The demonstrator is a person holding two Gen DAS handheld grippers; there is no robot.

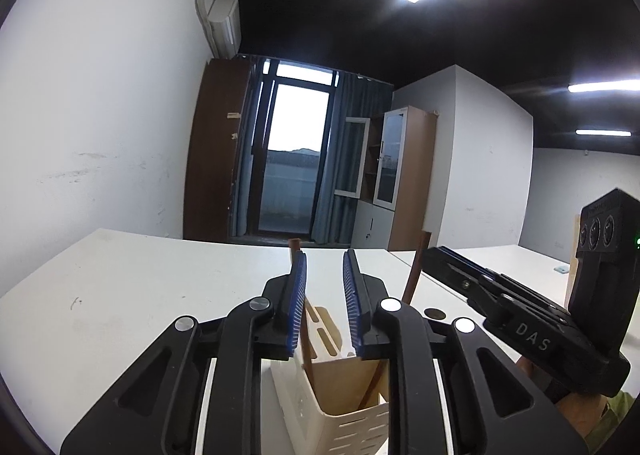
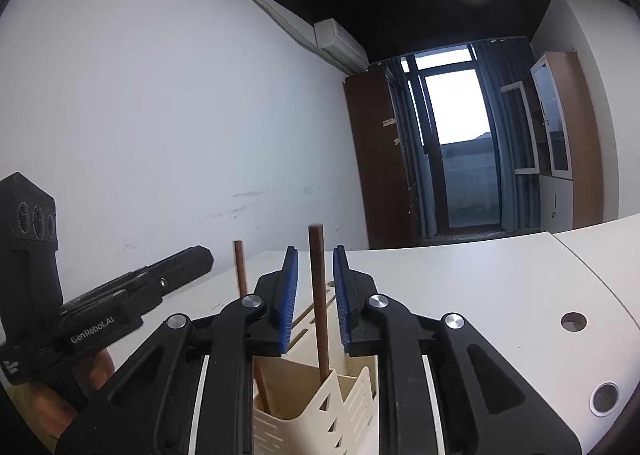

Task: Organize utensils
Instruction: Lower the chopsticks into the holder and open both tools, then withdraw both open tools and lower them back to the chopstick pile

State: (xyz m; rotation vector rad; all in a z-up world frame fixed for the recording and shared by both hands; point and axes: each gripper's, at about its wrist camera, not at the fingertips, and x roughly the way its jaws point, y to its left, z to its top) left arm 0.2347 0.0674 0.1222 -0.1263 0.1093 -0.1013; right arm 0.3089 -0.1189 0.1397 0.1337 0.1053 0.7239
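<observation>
Chopsticks, two brown wooden rods (image 2: 319, 295), stand in the cream slotted plastic holder (image 2: 352, 391) near both grippers; left gripper (image 1: 325, 275) and right gripper (image 2: 315, 275) released, gripping nothing. Placement appears done.

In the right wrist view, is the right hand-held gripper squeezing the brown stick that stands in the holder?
No, the brown stick stands free between the blue pads of the right hand-held gripper, with gaps on both sides.
</observation>
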